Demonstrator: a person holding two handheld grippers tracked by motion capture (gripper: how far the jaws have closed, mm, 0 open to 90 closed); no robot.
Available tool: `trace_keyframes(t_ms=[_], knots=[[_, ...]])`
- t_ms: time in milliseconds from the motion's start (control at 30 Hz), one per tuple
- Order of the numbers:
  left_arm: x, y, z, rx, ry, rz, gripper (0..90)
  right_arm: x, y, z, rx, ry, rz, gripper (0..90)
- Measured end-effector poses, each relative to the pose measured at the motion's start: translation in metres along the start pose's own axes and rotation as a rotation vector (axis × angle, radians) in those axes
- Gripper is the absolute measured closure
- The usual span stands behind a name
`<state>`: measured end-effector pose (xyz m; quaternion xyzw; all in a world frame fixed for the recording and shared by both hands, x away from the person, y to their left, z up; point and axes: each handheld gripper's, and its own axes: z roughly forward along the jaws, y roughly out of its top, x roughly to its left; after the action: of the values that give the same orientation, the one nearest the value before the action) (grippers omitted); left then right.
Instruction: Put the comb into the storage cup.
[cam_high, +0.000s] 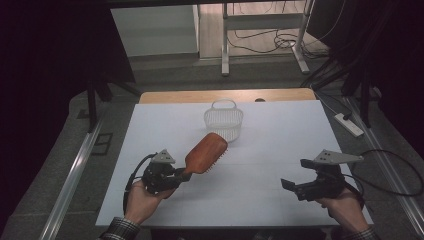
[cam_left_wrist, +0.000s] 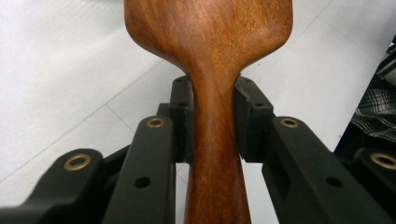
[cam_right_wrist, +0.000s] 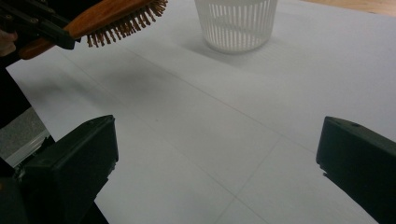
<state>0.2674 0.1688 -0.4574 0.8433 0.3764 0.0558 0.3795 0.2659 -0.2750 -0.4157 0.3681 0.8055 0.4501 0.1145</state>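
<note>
A wooden hairbrush (cam_high: 206, 152) with a reddish-brown back is held off the white table, head pointing toward the basket and bristles facing down. My left gripper (cam_high: 180, 176) is shut on its handle (cam_left_wrist: 212, 140), both pads pressed against the narrow neck. From the right gripper view the same hairbrush (cam_right_wrist: 116, 18) shows at the upper left with its bristles hanging down. A white slatted basket (cam_high: 223, 120) stands upright at the far middle of the table. My right gripper (cam_high: 295, 176) hovers low at the right, jaws wide apart with nothing between them.
The white table (cam_high: 280, 140) has bare surface between the two grippers and in front of the basket (cam_right_wrist: 236, 23). A wooden strip (cam_high: 170, 96) runs along its far edge. A power strip (cam_high: 348, 124) lies on the floor at the right, near dark stands.
</note>
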Motion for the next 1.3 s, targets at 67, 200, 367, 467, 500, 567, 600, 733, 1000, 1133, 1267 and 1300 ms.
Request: trace_keyframes(t_ms=[67,200,367,467,500,567,600,733,1000,1133,1267,1300], knots=[[-0.001,0.001,0.0,-0.009,0.004,0.005,71.3,0.002,0.002,0.004,-0.002,0.007,-0.005,0.0],[-0.003,0.004,0.0,-0.024,0.006,0.015,71.3,0.007,0.007,0.011,-0.001,0.001,-0.02,0.0],[-0.007,0.009,0.002,-0.038,0.009,0.03,71.3,0.011,0.015,0.019,-0.005,0.016,-0.011,0.0],[-0.009,0.012,0.003,-0.045,0.004,0.037,71.3,0.013,0.019,0.024,-0.012,0.028,-0.002,0.0],[-0.01,0.013,0.004,-0.045,0.005,0.042,71.3,0.014,0.02,0.025,-0.012,0.032,0.001,0.0],[-0.011,0.015,0.005,-0.047,0.003,0.048,71.3,0.015,0.023,0.029,-0.004,0.04,0.018,0.0],[-0.012,0.016,0.006,-0.052,0.004,0.051,71.3,0.016,0.024,0.03,-0.002,0.038,0.021,0.0],[-0.015,0.019,0.008,-0.059,0.003,0.058,71.3,0.018,0.027,0.034,-0.004,0.046,0.024,0.0],[-0.021,0.026,0.012,-0.072,-0.001,0.081,71.3,0.023,0.035,0.047,-0.005,0.069,0.012,0.0],[-0.023,0.029,0.014,-0.076,-0.006,0.086,71.3,0.026,0.04,0.056,-0.004,0.078,0.016,0.0],[-0.025,0.032,0.016,-0.083,-0.008,0.093,71.3,0.028,0.043,0.062,-0.004,0.084,0.024,0.0],[-0.026,0.033,0.016,-0.085,-0.009,0.094,71.3,0.029,0.044,0.063,0.001,0.085,0.026,0.0]])
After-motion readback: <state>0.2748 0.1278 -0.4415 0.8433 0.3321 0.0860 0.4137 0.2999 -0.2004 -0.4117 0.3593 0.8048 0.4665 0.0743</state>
